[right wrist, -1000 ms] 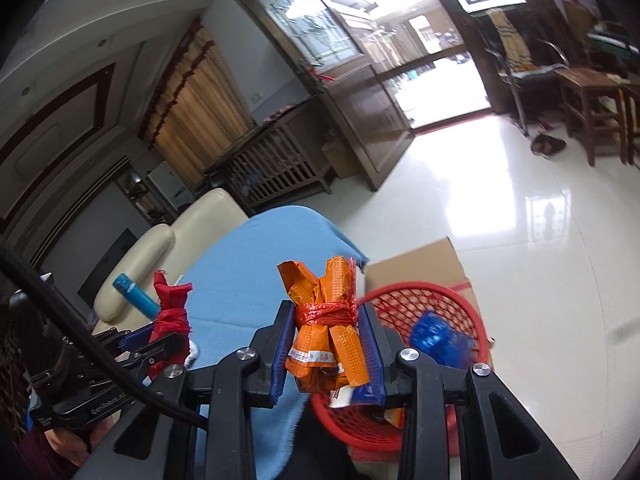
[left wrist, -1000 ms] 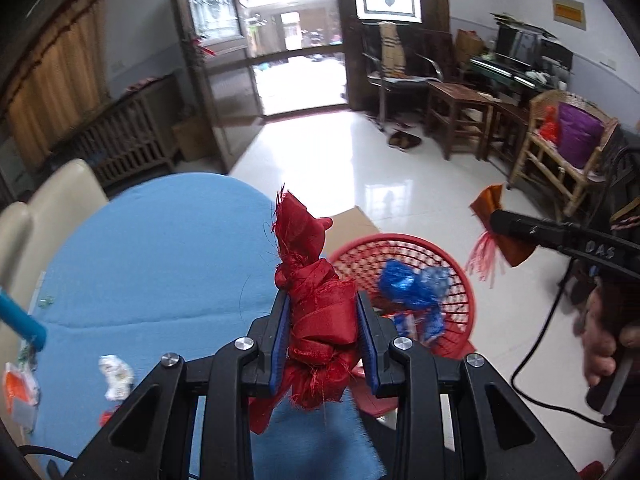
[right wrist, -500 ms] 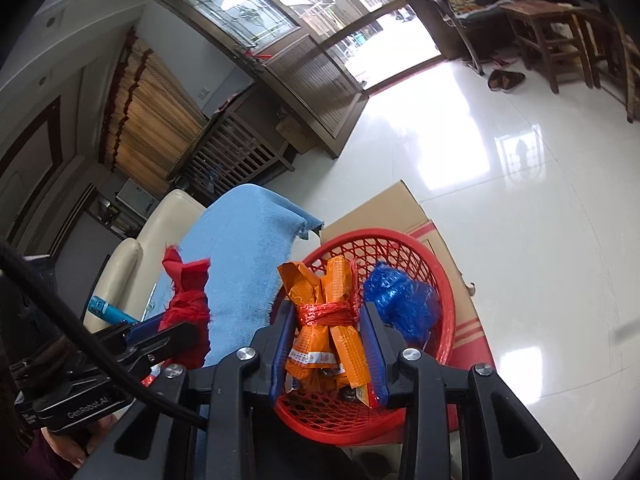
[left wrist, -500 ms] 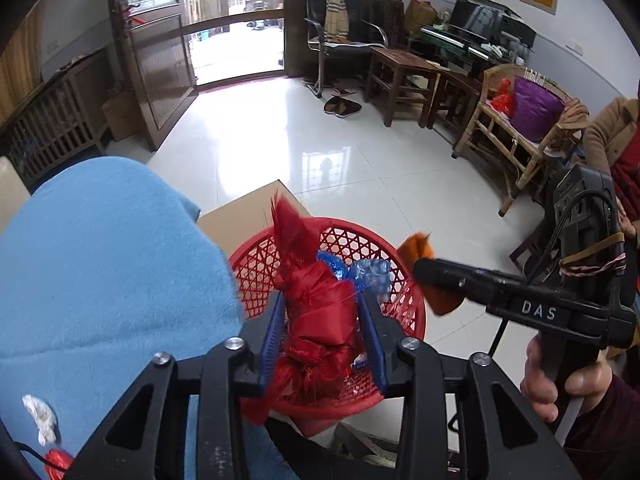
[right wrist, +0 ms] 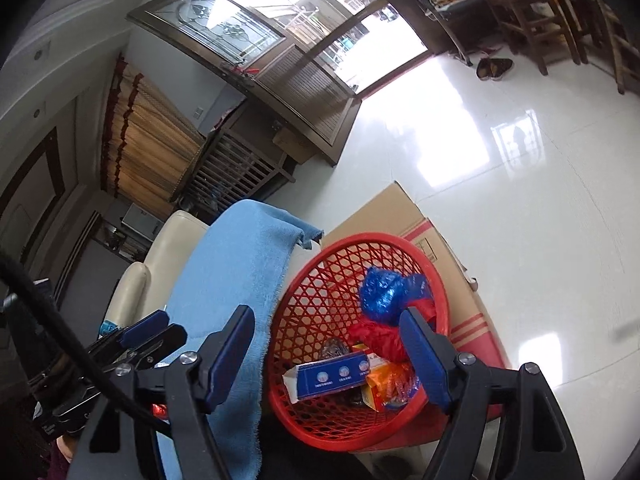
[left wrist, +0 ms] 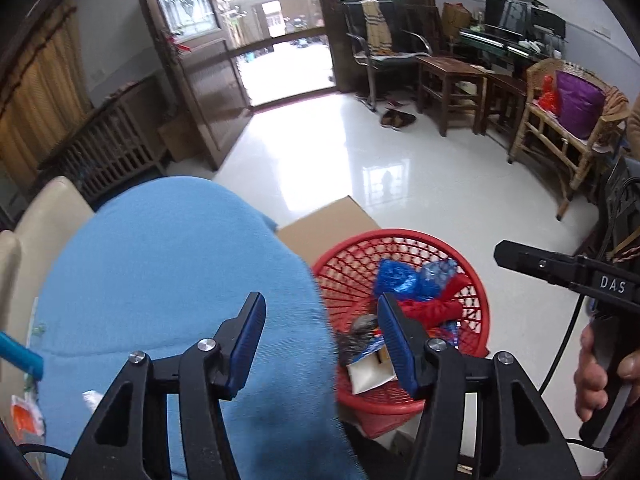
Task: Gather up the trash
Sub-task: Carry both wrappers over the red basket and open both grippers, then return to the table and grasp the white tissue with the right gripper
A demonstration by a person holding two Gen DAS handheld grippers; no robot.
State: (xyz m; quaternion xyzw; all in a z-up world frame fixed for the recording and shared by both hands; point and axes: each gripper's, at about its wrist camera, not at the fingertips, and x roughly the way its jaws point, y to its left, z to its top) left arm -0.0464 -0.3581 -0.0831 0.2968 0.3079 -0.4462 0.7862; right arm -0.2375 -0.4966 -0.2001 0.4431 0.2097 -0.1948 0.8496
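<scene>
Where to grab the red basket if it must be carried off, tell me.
Probably the red basket by its thick top rim, from above on the floor side. Its mesh wall flares outward, that rim stands bare, and the blue cloth crowds the opposite side.

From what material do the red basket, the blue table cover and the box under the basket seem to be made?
Red basket: probably moulded plastic, glossy, with an open lattice wall and a smooth rim.
Blue table cover: cloth like towel or fleece, matt, fuzzy nap, frayed edge.
Box under the basket: likely cardboard, dull brown, flat panels with printed red stripes.
</scene>
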